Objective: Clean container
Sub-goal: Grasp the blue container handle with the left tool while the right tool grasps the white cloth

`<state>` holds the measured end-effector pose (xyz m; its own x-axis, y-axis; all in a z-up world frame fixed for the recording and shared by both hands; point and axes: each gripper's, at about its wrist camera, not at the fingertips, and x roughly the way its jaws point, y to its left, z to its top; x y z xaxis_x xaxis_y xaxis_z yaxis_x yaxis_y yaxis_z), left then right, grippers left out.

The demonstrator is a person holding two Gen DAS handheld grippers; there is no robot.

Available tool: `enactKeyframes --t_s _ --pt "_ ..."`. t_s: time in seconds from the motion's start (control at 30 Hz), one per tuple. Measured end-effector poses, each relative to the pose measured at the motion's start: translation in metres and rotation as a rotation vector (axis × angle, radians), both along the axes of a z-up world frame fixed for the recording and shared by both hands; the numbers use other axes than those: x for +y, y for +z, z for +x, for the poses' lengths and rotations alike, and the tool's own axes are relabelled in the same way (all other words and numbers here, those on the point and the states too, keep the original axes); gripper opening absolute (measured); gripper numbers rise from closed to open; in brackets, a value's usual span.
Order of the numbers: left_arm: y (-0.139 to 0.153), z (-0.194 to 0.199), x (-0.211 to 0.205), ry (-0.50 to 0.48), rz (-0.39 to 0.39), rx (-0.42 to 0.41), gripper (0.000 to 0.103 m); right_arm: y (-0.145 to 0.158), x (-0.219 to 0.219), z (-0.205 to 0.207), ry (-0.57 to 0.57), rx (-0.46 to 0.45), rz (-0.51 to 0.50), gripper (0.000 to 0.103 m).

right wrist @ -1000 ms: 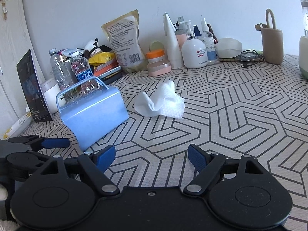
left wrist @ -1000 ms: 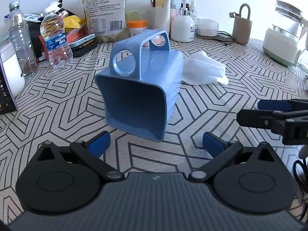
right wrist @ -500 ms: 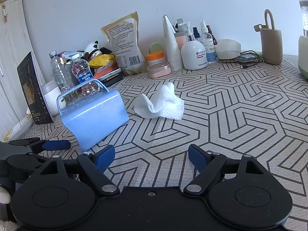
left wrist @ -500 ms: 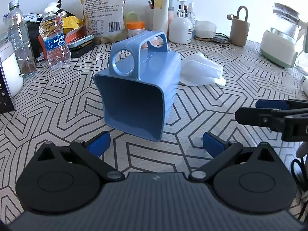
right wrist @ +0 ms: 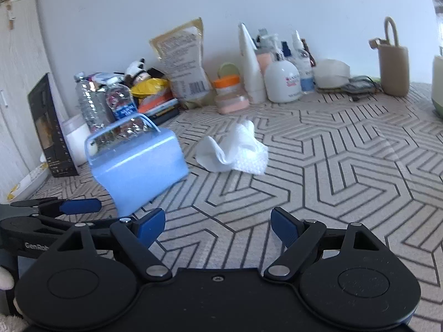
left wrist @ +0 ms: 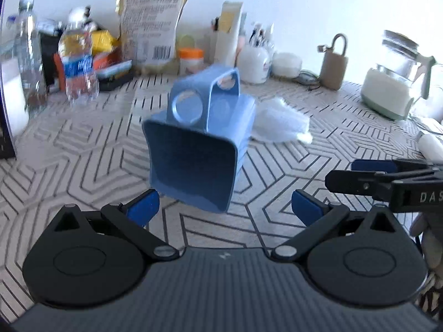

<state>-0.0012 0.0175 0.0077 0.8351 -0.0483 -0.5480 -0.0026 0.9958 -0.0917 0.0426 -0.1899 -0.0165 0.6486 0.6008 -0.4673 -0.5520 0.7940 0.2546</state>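
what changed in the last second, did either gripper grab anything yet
Nothing grabbed. The left gripper has moved closer to the blue container, whose open mouth faces it and now sits nearer its fingertips; that view is blurred by motion. The right gripper has barely shifted. Both stay open and empty. The container and white cloth lie where they were.

One blue container (left wrist: 199,155) ahead of the left tool; one white cloth (right wrist: 235,149) just beyond it; two water bottles (right wrist: 121,102) far left; one printed pouch (right wrist: 184,63) at the wall; one orange-lidded jar (right wrist: 227,88); one white pump bottle (right wrist: 282,80); one tan holder (right wrist: 394,66) far right; one kettle (left wrist: 393,85); two grippers (right wrist: 217,225), both spread wide.
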Motion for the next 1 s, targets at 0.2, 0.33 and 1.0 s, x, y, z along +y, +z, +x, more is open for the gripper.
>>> enactKeyframes --t_s 0.2,0.33,1.0 --pt "0.017 -0.010 0.011 0.006 0.095 -0.065 0.103 0.027 0.008 0.011 0.060 -0.081 -0.073 0.087" --pt "0.029 -0.016 0.020 -0.068 0.091 -0.123 0.103 0.035 0.020 0.030 0.087 -0.121 -0.130 0.087" --pt "0.009 0.029 0.015 -0.129 0.185 -0.059 0.103 0.009 0.069 0.110 0.149 -0.117 -0.303 0.056"
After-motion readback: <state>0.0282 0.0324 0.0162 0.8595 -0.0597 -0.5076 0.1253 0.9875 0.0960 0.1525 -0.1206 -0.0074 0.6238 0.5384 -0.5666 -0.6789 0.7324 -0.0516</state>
